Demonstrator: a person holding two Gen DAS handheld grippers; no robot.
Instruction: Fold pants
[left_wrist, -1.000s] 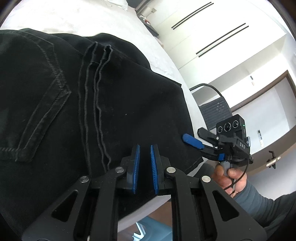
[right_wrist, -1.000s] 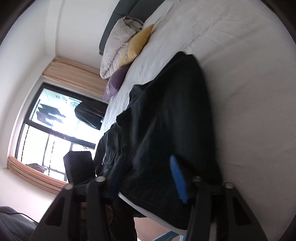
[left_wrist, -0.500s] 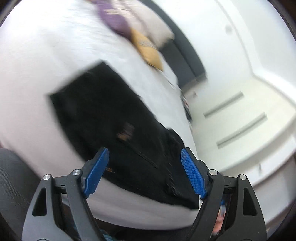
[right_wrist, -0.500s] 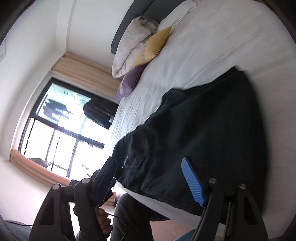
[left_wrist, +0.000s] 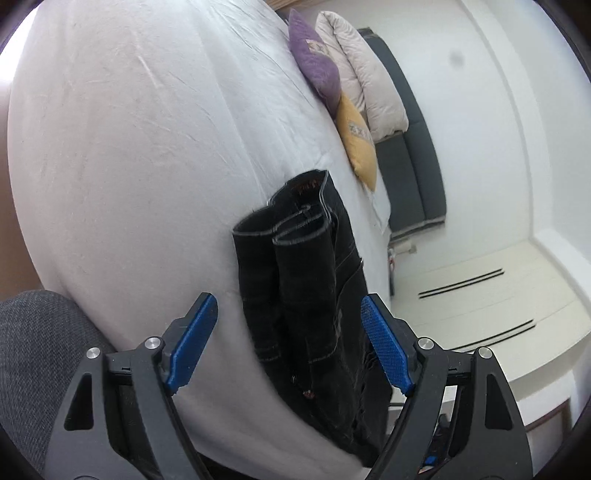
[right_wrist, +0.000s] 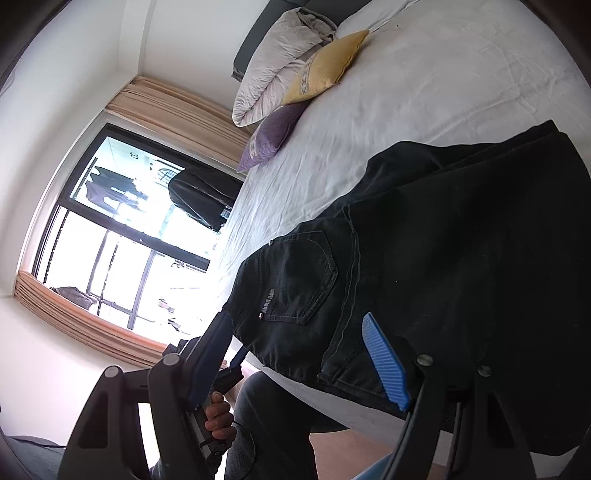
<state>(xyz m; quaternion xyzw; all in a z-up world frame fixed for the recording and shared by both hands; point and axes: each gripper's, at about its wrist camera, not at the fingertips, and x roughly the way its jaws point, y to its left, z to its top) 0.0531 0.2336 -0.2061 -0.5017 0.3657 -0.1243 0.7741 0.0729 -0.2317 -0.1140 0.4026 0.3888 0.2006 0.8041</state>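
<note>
Black jeans (left_wrist: 310, 306) lie folded on a white bed (left_wrist: 147, 155), waist end at the near edge, leg hems toward the pillows. In the right wrist view the jeans (right_wrist: 424, 266) show a back pocket facing up. My left gripper (left_wrist: 288, 350) is open and empty, held above the near end of the jeans. My right gripper (right_wrist: 303, 358) is open and empty, above the waist edge of the jeans at the bed's edge. The left gripper's handle and the hand holding it (right_wrist: 218, 410) show low in the right wrist view.
A purple pillow (left_wrist: 314, 70), a yellow pillow (left_wrist: 358, 140) and a folded pale duvet (left_wrist: 365, 81) lie at the head of the bed by a dark headboard (left_wrist: 410, 158). A large window (right_wrist: 122, 236) with curtains is beyond the bed. White wardrobe doors (left_wrist: 498, 295) stand to the side.
My left gripper has let go of the jeans, opened and pulled back and up from the fabric. My right gripper has also drawn back, showing the whole folded jeans.
</note>
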